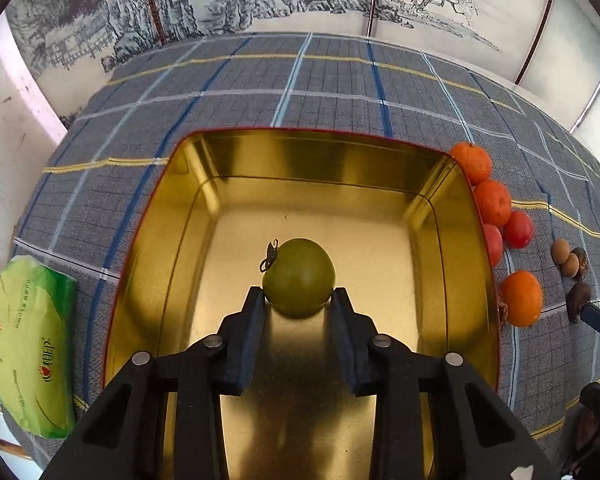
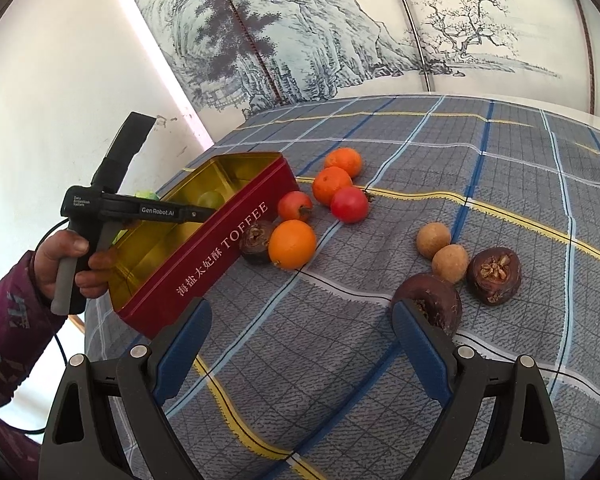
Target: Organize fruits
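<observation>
My left gripper (image 1: 299, 294) is shut on a green tomato (image 1: 299, 276) and holds it inside the gold-lined red toffee tin (image 1: 260, 152). The tin (image 2: 204, 268) and the tomato (image 2: 211, 199) also show in the right wrist view. My right gripper (image 2: 302, 320) is open and empty above the cloth, its right finger next to a dark brown fruit (image 2: 432, 300). Loose fruit lies right of the tin: tangerines (image 2: 332, 184), an orange (image 2: 292, 244), red tomatoes (image 2: 349, 204), two tan longans (image 2: 440, 248) and another dark fruit (image 2: 494, 274).
A grey plaid cloth (image 2: 480, 160) covers the table. A green tissue pack (image 1: 28, 344) lies left of the tin near the table edge. A painted screen (image 2: 340, 40) stands behind the table. A dark fruit (image 2: 256, 242) sits against the tin's side.
</observation>
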A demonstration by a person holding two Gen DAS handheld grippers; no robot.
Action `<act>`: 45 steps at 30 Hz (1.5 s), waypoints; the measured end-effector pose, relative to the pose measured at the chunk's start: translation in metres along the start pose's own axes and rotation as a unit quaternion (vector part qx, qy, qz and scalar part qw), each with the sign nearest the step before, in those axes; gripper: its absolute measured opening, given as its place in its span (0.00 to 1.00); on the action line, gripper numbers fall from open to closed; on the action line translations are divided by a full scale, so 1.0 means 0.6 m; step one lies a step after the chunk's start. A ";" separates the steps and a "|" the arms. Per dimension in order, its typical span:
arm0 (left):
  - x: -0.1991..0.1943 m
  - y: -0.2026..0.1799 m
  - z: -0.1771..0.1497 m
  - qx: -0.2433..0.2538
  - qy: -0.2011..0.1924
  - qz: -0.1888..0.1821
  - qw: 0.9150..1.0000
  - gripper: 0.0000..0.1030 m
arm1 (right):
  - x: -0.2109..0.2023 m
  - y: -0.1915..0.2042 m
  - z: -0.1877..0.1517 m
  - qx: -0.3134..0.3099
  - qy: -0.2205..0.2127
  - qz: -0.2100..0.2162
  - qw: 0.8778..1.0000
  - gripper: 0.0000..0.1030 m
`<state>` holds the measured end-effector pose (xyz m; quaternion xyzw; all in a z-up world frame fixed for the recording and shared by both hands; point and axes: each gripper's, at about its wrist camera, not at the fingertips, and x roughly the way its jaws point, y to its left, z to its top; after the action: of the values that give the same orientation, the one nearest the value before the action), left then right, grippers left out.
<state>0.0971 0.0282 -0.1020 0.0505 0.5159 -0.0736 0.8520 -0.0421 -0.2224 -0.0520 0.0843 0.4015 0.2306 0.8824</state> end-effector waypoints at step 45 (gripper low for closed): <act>-0.049 -0.016 0.001 0.034 -0.055 0.059 0.996 0.42 | 0.006 0.004 0.001 -0.006 0.004 0.000 1.000 0.90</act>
<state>0.0825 0.0206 -0.0755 0.1055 0.4615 -0.0438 0.8797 -0.0404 -0.2186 -0.0533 0.0787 0.4037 0.2335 0.8811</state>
